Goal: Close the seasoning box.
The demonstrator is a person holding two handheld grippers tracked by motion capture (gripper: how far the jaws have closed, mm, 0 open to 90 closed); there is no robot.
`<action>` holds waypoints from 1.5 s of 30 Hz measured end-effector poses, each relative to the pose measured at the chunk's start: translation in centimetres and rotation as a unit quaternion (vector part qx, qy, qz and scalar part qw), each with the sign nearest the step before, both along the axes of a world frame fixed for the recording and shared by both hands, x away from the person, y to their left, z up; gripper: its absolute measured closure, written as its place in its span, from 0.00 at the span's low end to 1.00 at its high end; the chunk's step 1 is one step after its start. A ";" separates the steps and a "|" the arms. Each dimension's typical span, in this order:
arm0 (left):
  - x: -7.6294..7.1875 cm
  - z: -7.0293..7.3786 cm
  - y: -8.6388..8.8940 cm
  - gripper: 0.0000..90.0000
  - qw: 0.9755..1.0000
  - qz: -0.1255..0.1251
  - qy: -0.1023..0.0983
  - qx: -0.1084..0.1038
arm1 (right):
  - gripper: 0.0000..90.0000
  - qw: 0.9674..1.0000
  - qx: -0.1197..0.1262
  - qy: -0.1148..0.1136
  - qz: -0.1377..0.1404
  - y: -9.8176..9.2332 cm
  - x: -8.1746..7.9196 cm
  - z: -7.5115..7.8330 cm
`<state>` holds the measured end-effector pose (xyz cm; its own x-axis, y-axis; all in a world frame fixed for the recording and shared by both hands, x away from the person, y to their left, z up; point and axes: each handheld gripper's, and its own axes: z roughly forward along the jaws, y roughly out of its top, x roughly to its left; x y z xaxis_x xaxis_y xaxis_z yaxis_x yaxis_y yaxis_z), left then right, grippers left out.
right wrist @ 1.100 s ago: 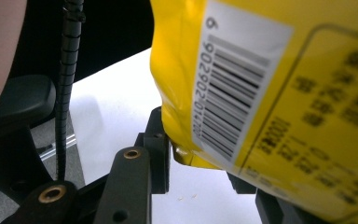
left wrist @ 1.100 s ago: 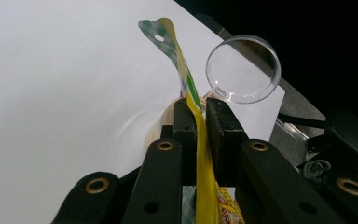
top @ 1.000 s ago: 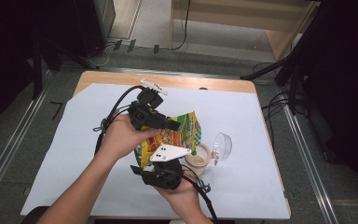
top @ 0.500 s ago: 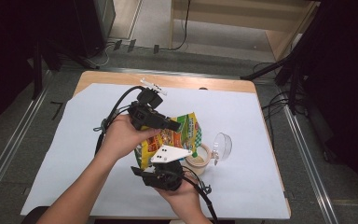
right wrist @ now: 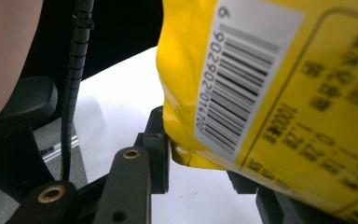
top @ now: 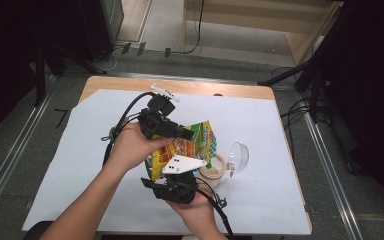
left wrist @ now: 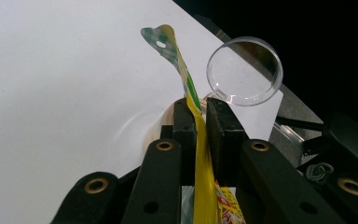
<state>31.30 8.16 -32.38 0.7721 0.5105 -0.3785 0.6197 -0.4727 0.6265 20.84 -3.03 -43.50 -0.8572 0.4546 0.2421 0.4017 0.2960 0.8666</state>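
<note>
Step in hand, as I read it: pouring from the snack bag [top: 185, 147] into the small cup [top: 214, 168]. Bag is held up off the surface [top: 80, 165] between both claws. Left claw [top: 186, 134] is clamped nearly shut on the bag's flat upper seam; in the left gripper view the yellow film [left wrist: 200, 154] runs straight up between its jaws and the free corner curls on beyond the tips. Right claw [top: 172, 172] sits under the bag, jaws part open around the bag's lower corner [right wrist: 186, 156], one pad against the film; grip looks light, far pad is behind the bag so can't confirm a firm pinch. Cup is just past the right claw's tips, under the bag's far end; clear lid [left wrist: 244, 70] stands tilted just beyond the left claw. Next move probably needs the mouth lined up over the cup, then a slow tilt, right claw lifting the bottom. Hard to tell: whether the bag is already open, which end is the mouth, cup contents. Print in right gripper view is blurred.
</note>
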 end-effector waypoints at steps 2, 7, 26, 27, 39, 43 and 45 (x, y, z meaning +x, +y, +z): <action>0.0 0.0 0.0 0.92 1.000 -0.001 0.000 0.001 | 0.74 1.000 -0.001 -0.001 -0.001 0.1 0.0 -0.1; -0.2 0.2 0.0 0.92 1.000 0.001 -0.006 0.003 | 0.74 1.000 -0.001 -0.003 -0.001 0.0 0.1 0.0; -0.9 0.6 -0.5 0.93 1.000 -0.002 -0.020 0.010 | 0.75 1.000 0.005 0.001 -0.002 -0.1 0.1 -0.3; -0.8 0.6 -0.5 0.93 1.000 -0.001 -0.018 0.010 | 0.75 1.000 0.007 -0.001 -0.002 -0.1 0.0 -0.1; 0.8 0.3 -1.1 0.94 1.000 -0.009 0.014 0.014 | 0.75 1.000 0.017 0.014 -0.003 -0.4 0.6 -0.1; 0.8 0.2 -1.2 0.94 1.000 -0.009 0.014 0.012 | 0.75 1.000 0.013 0.013 -0.006 -0.5 0.6 -0.1; 0.8 0.3 -1.2 0.94 1.000 -0.008 0.015 0.011 | 0.75 1.000 0.013 0.013 -0.006 -0.5 0.6 -0.1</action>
